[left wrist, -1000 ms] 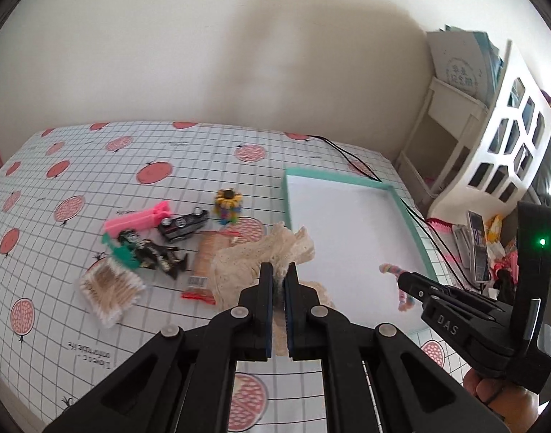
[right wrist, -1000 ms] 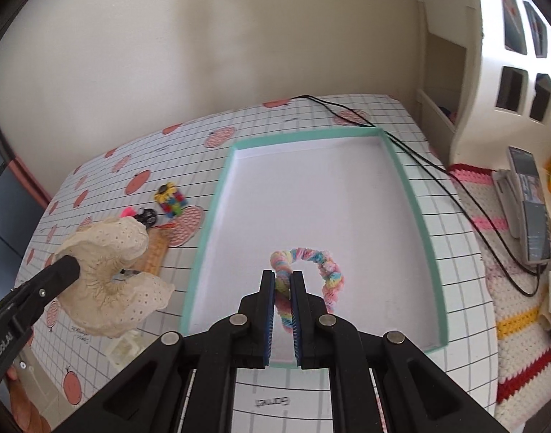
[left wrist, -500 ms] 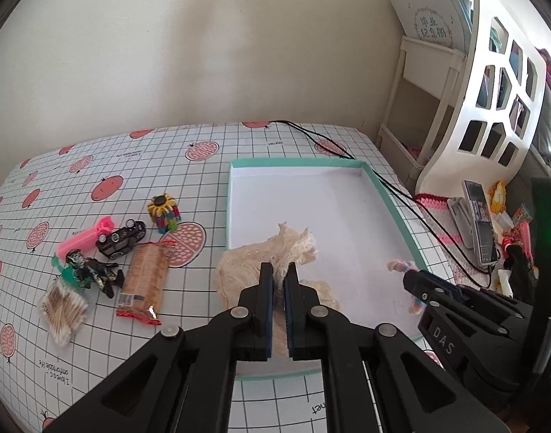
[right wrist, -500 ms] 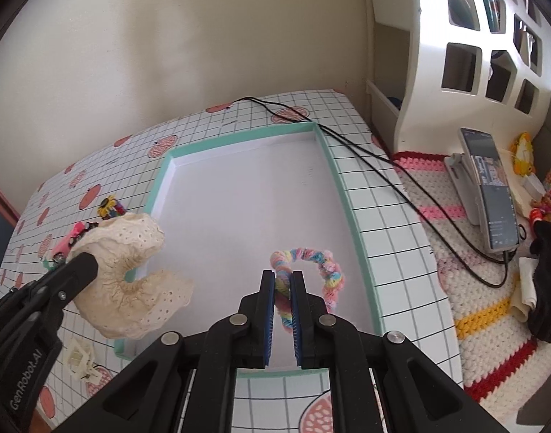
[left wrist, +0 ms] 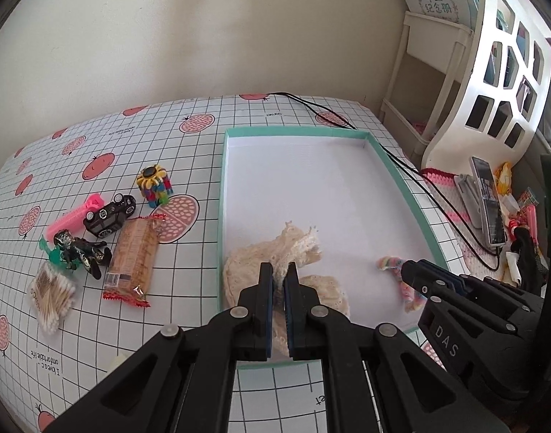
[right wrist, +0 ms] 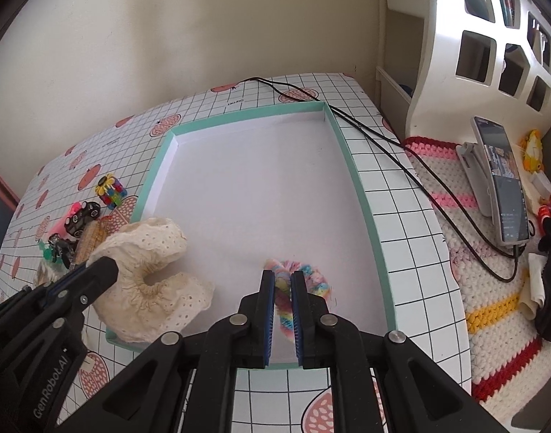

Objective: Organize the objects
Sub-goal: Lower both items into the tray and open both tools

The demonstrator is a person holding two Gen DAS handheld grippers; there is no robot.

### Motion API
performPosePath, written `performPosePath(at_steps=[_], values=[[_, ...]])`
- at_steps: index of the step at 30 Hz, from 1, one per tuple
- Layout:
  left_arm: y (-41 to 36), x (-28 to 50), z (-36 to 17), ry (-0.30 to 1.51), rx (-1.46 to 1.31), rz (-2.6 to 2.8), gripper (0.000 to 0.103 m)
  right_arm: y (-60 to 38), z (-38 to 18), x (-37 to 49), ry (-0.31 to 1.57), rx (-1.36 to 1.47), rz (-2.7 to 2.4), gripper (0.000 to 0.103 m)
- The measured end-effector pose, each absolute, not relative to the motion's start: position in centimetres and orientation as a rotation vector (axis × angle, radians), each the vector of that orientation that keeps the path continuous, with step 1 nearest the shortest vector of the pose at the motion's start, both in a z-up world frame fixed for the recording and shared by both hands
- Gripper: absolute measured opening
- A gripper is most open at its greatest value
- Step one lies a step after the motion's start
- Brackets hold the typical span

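Observation:
A shallow white tray with a teal rim [left wrist: 391, 158] [right wrist: 351, 166] lies on the checked tablecloth. My left gripper [left wrist: 279, 274] is shut on a cream lace scrunchie [left wrist: 250, 263] [right wrist: 149, 249], which rests over the tray's near left corner. My right gripper [right wrist: 282, 281] is shut on a pastel rainbow scrunchie [right wrist: 313, 279] [left wrist: 391, 263] that lies on the tray floor near the front edge. The right gripper's tip [left wrist: 410, 270] shows in the left wrist view at the rainbow scrunchie.
Left of the tray lie a biscuit packet [left wrist: 133, 252], a black toy car [left wrist: 109, 213], a pink comb [left wrist: 73, 214], a flower block toy [left wrist: 153, 186], a dark figurine [left wrist: 80, 249] and a cotton swab pack [left wrist: 52, 296]. A black cable [right wrist: 383, 140], phone [right wrist: 502, 180] and white shelf [right wrist: 492, 47] stand right.
Both grippers have carried their scrunchies forward and down into the tray. The lace scrunchie moved from the tablecloth left of the tray to the tray's near left corner.

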State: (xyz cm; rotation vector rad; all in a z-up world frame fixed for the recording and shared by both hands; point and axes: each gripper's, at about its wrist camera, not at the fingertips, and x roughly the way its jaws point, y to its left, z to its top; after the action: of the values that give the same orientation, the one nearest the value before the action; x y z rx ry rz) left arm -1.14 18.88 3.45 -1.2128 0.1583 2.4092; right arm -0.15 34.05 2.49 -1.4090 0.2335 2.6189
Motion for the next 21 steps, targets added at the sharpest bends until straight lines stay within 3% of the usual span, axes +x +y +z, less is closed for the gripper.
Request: performPosePath(at_steps=[5,10,17,21], values=[[18.4,-1.1,3.5,0.143,-1.214,2.409,0.010,34.2,2.5,-0.1,0.244,-1.405,2.620,0.011],[17.7,-1.4,3.8,0.095,-1.216,2.416,0.031,34.4,2.5,0.1,0.268,-1.400,2.613,0.021],[16.3,-1.9,3.9,0.066,-1.231,2.443,0.037,34.6,2.4,0.3,0.281,-1.401,2.604,0.023],[15.1,-2.3,3.9,0.047,-1.259,2.468,0.052,34.4,2.2,0.3,0.277,-1.411,2.599,0.023]])
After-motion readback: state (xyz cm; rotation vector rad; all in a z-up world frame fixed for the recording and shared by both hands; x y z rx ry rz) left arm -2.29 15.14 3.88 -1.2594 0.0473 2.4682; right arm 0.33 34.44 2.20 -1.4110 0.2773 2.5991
